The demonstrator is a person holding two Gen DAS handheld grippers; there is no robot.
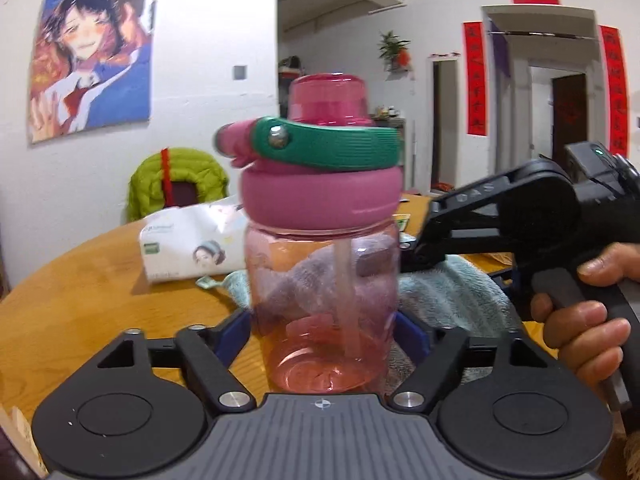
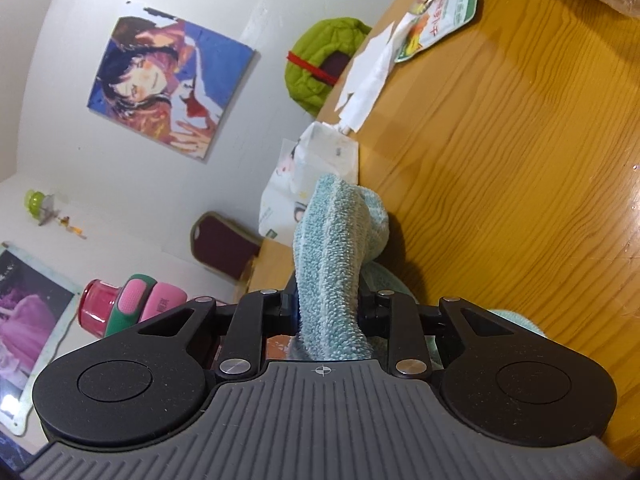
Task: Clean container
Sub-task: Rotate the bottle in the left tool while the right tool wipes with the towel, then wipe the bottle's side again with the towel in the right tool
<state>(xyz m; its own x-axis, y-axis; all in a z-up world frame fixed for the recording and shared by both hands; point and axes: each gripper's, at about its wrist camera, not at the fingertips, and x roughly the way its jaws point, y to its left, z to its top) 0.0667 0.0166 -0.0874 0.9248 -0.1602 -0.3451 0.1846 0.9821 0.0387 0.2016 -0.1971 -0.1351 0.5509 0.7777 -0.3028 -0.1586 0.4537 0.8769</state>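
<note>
We see the left gripper [image 1: 322, 332] clamped on the lower body of a translucent pink plastic bottle [image 1: 322, 292], one blue-padded finger [image 1: 234, 330] pressed against each side. The bottle stands upright between them, above a round wooden table [image 1: 80, 280]. It carries a pink screw lid [image 1: 320, 200], a green carry loop [image 1: 332, 146] and a straw inside.

The right gripper [image 2: 328, 308] is closed on a light blue terry cloth [image 2: 332, 256], which bunches up between its jaws and trails onto the table. In the left wrist view, the right gripper's fingertips and the cloth sit just beside the bottle's right wall; we cannot tell whether the cloth touches it. A hand [image 1: 584, 320] wraps the right gripper's handle.

Behind the bottle lies a white tissue pack [image 1: 188, 244]. A green padded jacket [image 1: 176, 180] hangs on a chair beyond the table.
</note>
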